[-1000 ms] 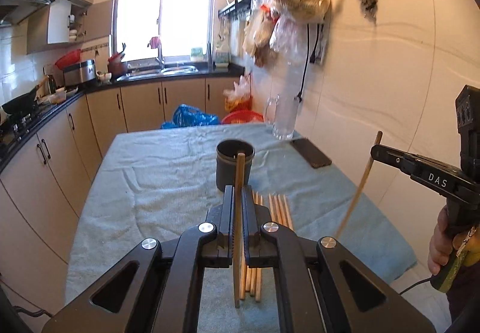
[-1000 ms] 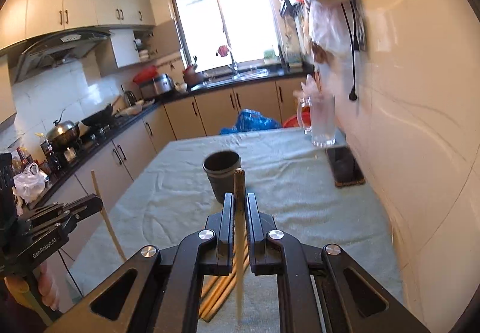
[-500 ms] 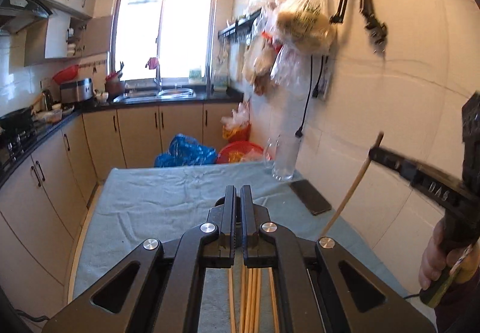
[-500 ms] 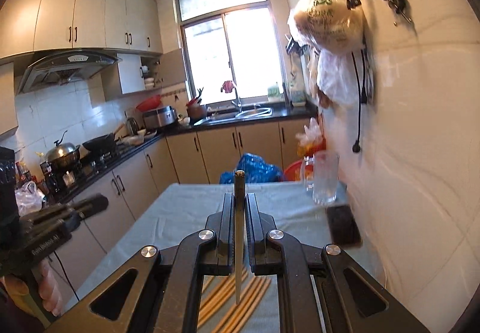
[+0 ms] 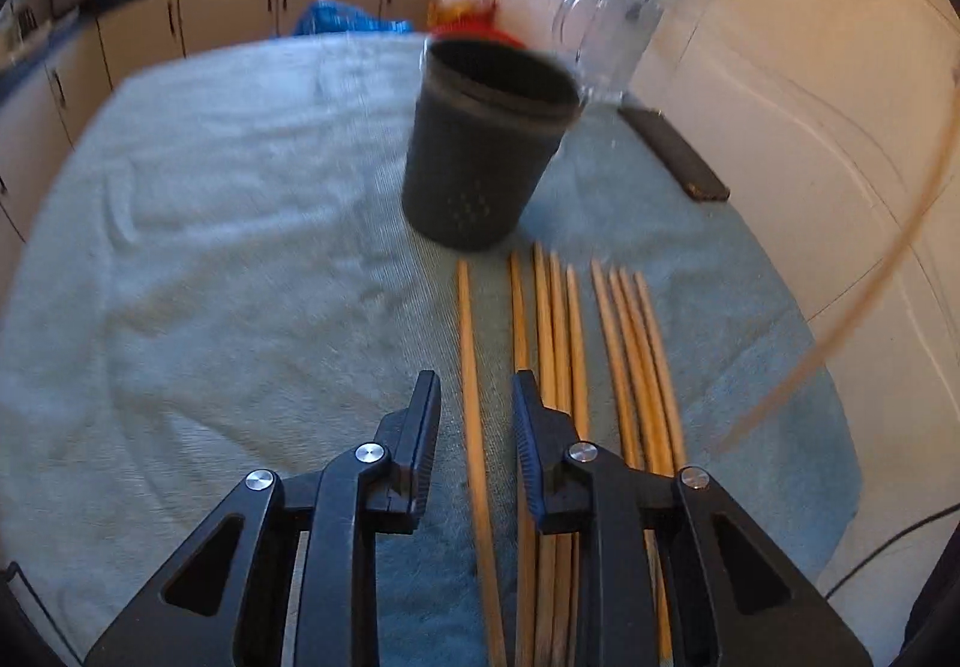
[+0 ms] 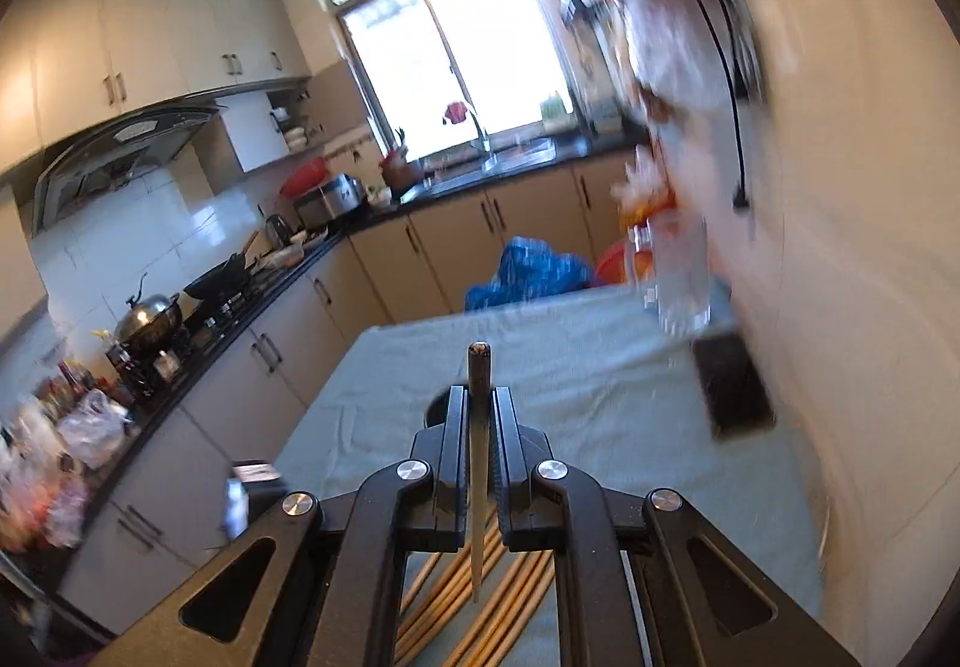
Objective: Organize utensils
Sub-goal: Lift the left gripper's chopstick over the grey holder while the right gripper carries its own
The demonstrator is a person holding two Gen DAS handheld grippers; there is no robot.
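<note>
The left gripper [image 5: 474, 415] hangs open astride one of the loose wooden chopsticks [image 5: 558, 343] on the grey-green towel [image 5: 210, 259]. The right gripper [image 6: 479, 415] clenches a single upright chopstick [image 6: 478, 463] (tip blurred). Beyond stands the dark perforated plastic holder [image 5: 480, 150].

Dark perforated utensil cup [image 5: 483, 150] upright on the desk [image 5: 198, 247], wooden chopsticks [image 5: 564, 343] lying side by side just before it, one chopstick [image 6: 478, 439] clamped upright in the right hand-held gripper [image 6: 479, 415]
</note>
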